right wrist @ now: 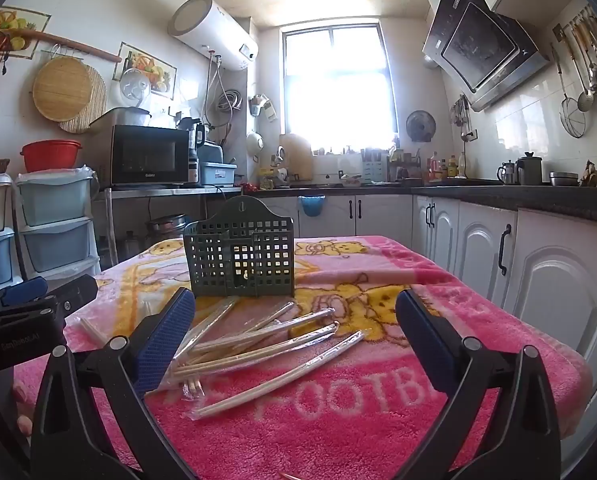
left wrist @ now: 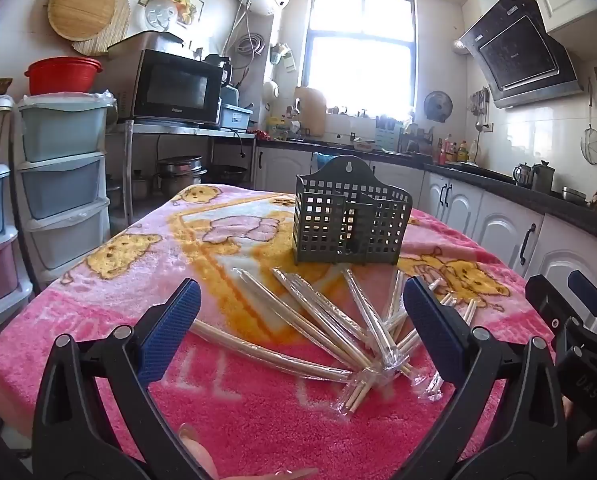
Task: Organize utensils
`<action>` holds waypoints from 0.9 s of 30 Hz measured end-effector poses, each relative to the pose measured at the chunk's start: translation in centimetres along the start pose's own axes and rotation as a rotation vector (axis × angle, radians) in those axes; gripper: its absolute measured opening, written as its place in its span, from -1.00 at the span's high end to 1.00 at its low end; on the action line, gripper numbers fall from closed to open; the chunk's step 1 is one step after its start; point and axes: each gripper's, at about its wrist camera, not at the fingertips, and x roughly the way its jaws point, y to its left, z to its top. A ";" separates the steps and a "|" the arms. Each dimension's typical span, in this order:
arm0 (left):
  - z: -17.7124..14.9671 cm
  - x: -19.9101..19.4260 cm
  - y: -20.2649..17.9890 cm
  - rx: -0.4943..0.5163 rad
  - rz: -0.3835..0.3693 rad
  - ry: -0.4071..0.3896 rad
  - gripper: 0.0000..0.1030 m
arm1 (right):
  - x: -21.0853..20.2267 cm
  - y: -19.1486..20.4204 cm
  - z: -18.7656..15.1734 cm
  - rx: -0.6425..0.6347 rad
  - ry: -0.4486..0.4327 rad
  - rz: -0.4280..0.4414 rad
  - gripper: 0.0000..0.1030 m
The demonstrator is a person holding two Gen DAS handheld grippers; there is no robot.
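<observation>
Several pairs of wooden chopsticks in clear wrappers (left wrist: 338,328) lie fanned out on the pink blanket-covered table (left wrist: 258,432); they also show in the right wrist view (right wrist: 266,344). Behind them stands a dark green slotted utensil holder (left wrist: 352,220), upright and apparently empty, also in the right wrist view (right wrist: 240,258). My left gripper (left wrist: 302,320) is open and empty, hovering over the near ends of the chopsticks. My right gripper (right wrist: 294,328) is open and empty above the chopsticks; it appears at the right edge of the left wrist view (left wrist: 574,320).
Stacked plastic drawers (left wrist: 62,184) stand left of the table. White kitchen cabinets (right wrist: 498,256) with a dark counter run along the right. A microwave (left wrist: 174,88) sits on a shelf at the back left. The left gripper shows at the left edge of the right wrist view (right wrist: 38,300).
</observation>
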 end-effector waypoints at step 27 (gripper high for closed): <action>0.0 0.0 0.0 0.000 -0.002 -0.011 -0.82 | 0.1 0.1 0.0 -0.005 -0.003 0.000 -0.89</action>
